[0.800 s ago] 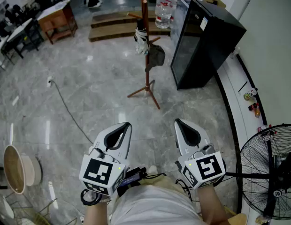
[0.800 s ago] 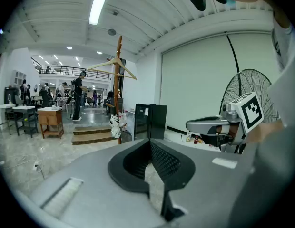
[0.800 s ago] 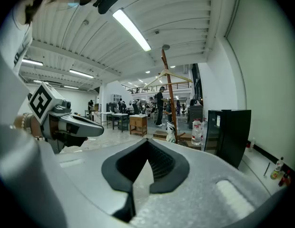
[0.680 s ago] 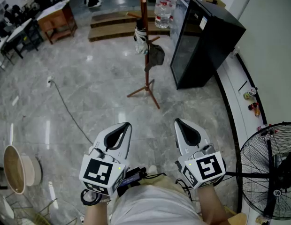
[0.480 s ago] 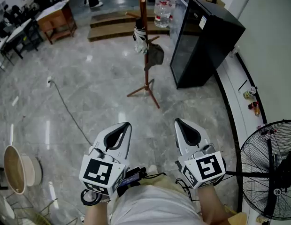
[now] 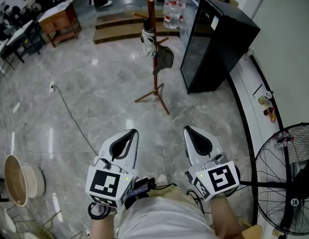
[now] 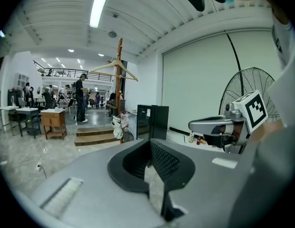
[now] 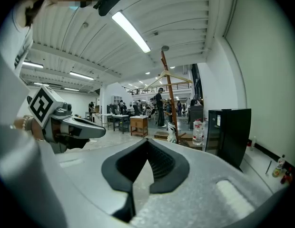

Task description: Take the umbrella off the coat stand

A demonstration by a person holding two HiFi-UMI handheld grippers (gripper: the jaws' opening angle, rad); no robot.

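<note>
A wooden coat stand (image 6: 154, 78) rises from a tripod foot on the marble floor, well ahead of me. A folded white-and-black umbrella (image 6: 149, 40) hangs from it, with a dark bag (image 6: 166, 59) on the peg just below. Both grippers stay low near my body, far short of the stand. The left gripper (image 6: 131, 132) and right gripper (image 6: 187, 130) are shut with nothing between the jaws. The left gripper view has the stand (image 7: 120, 75) and umbrella (image 7: 117, 125) far off past its gripper (image 7: 149, 142). The right gripper view shows the same stand (image 8: 167, 91) and umbrella (image 8: 172, 132) beyond its gripper (image 8: 147, 141).
A black cabinet (image 6: 217, 41) stands right of the stand, water bottles (image 6: 173, 9) behind it. Low wooden steps (image 6: 119, 26) lie at the back, a desk (image 6: 59, 18) at back left. A cable (image 6: 70, 111) trails over the floor. A floor fan (image 6: 286, 178) is at my right.
Hardly anything: both grippers sit a touch higher in the head view and more of the fan shows. The umbrella hangs as before.
</note>
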